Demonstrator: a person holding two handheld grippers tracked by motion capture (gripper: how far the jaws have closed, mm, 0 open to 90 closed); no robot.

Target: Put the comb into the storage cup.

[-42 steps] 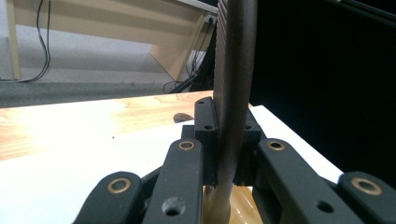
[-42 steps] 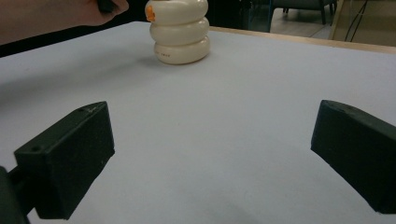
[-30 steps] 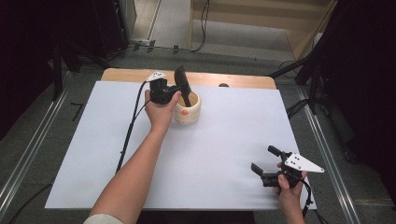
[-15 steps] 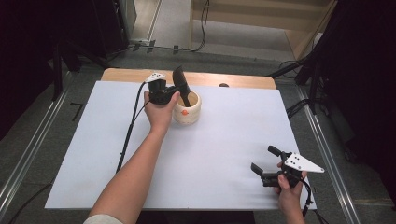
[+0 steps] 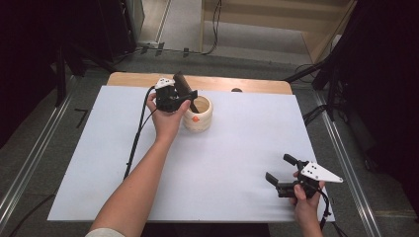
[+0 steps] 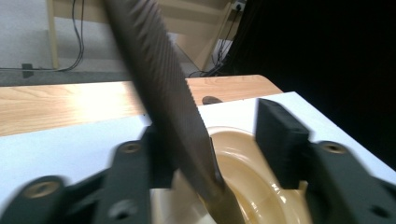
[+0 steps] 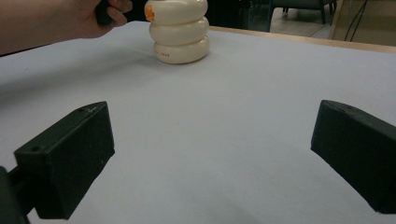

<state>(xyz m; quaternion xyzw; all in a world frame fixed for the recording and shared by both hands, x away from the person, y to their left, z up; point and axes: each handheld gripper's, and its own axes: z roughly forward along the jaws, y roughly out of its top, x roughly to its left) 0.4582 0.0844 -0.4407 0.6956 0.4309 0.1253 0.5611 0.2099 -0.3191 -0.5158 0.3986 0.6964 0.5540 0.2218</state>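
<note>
Ridged dark file (image 6: 163,88) leaning in cream ribbed pot (image 5: 198,114) (glossy)

1. Cream, ribbed glossy ceramic holder (image 5: 198,117), smooth.
2. Dark flat metal file (image 6: 163,84), rough-toothed.
3. Matt white paper-like table sheet (image 5: 237,163).
4. Light wooden tabletop edge (image 5: 247,84), smooth.

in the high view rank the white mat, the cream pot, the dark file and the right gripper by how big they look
1. white mat, by far the largest.
2. right gripper, nearer the camera, so its lead over the pot is unsure.
3. cream pot.
4. dark file, partly hidden by the left gripper.
</note>
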